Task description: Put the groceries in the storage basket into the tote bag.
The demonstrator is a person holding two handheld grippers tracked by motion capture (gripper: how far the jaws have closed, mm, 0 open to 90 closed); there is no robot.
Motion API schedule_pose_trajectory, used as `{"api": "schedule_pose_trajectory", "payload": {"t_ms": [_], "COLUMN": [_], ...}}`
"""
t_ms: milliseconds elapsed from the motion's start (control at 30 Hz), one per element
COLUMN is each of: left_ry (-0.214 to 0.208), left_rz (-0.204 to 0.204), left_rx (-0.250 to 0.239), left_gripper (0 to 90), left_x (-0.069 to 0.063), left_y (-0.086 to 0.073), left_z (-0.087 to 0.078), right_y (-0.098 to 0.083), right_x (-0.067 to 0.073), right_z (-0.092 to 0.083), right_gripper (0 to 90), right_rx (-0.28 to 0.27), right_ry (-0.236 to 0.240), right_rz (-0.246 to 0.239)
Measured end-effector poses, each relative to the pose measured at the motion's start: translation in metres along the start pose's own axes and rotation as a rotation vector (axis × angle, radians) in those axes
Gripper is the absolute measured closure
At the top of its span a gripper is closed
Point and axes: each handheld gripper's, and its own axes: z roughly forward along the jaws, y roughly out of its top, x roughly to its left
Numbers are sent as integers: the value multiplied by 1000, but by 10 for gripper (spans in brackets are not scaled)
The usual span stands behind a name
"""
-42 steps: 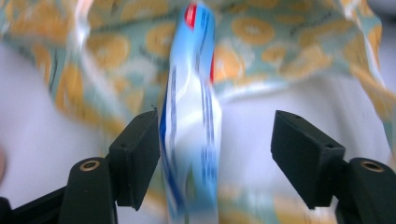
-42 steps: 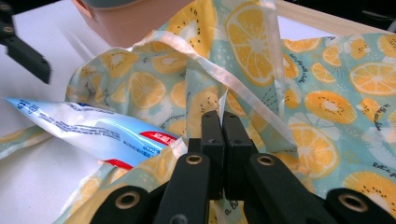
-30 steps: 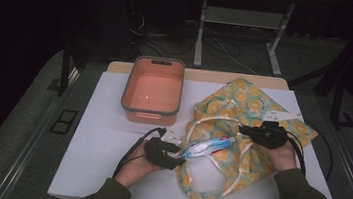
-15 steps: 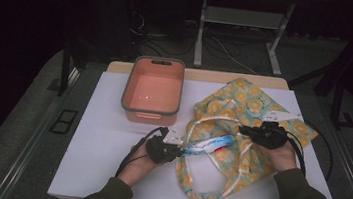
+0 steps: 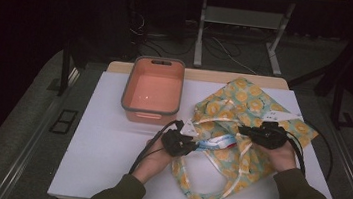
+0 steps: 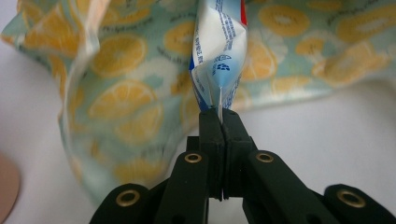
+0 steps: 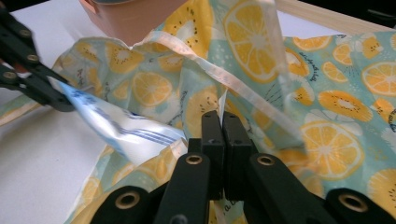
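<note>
From the high view: left tongs [image 5: 190,142], open a moment back, now clamped on the end of the white-and-blue tube [image 5: 216,143] and drawn away from the citrus-print bag [image 5: 243,112], tube half out of its mouth; right tongs [image 5: 242,130] pinching the bag's rim. Extraction apparently under way. White counter [image 5: 103,146], salmon tub [image 5: 154,91] alongside, dark room behind. Left gripper view: tube crimp nipped tight. Right gripper view: shut on the pale rim, bag mouth held.
</note>
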Motion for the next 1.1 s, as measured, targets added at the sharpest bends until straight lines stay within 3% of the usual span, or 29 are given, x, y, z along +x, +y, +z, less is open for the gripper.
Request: {"api": "schedule_pose_trajectory", "payload": {"t_ms": [300,533,733,833,900,1100], "left_ry": [-23,2,0,-6,-8,2], "left_rz": [-24,-34,-70,-88,-89,-95], "left_rx": [0,22,10,1,-9,-33], "left_gripper": [886,885,876,846,774,678], "left_x": [5,11,14,15,15,13], "left_y": [38,64,73,72,71,55], "left_z": [42,75,92,90,82,37], "right_y": [0,1,1,1,1,3], "right_x": [-1,-1,-2,-2,-2,3], "right_z": [-2,-4,-5,-6,-7,-10], "right_gripper": [888,888,889,889,889,889], "right_rx": [-13,-23,-28,-31,-33,-42], "right_ry": [9,13,14,14,16,30], "right_rz": [9,7,11,13,13,5]}}
